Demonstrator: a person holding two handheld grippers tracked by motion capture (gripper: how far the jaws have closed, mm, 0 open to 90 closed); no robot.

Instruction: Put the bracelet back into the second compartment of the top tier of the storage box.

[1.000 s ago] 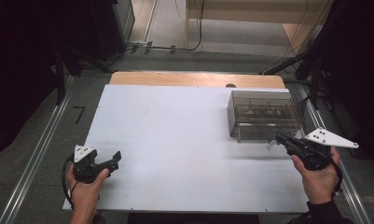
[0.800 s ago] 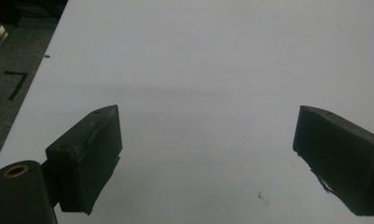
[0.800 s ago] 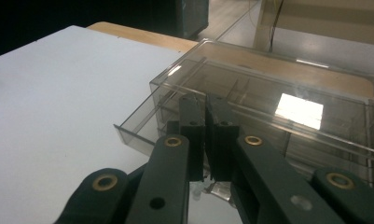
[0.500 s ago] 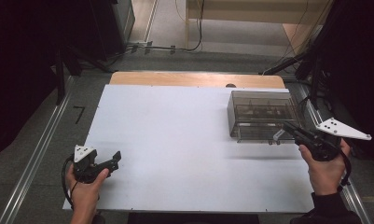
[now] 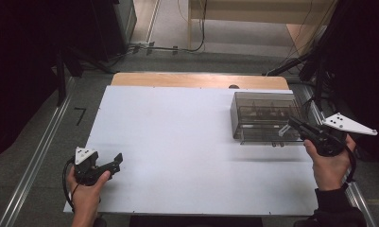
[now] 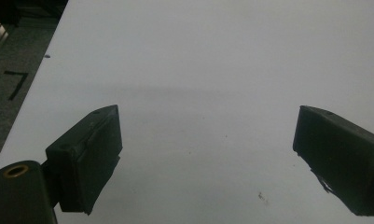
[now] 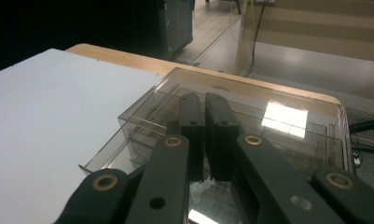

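Observation:
A smoky clear plastic box (image 5: 262,111) with several small parts inside stands at the right of the white table (image 5: 177,127). My right gripper (image 5: 291,125) hovers at the box's near right corner, tips pointing over it. In the right gripper view its jaws (image 7: 204,100) are shut together with nothing between them, above the box lid (image 7: 147,112). Small whitish pieces (image 7: 199,187) show through the plastic below the jaws. My left gripper (image 5: 115,161) rests low near the table's front left corner. Its jaws (image 6: 208,158) are wide open over bare white table (image 6: 222,56).
A wooden strip (image 5: 196,80) runs along the table's far edge. Metal rails (image 5: 36,156) and a black tape mark (image 5: 81,115) lie on the floor to the left. Dark equipment and cables stand beyond and at the right of the table.
My right gripper has moved away from the person, up to the box's near side. The left gripper has stayed where it was, still open.

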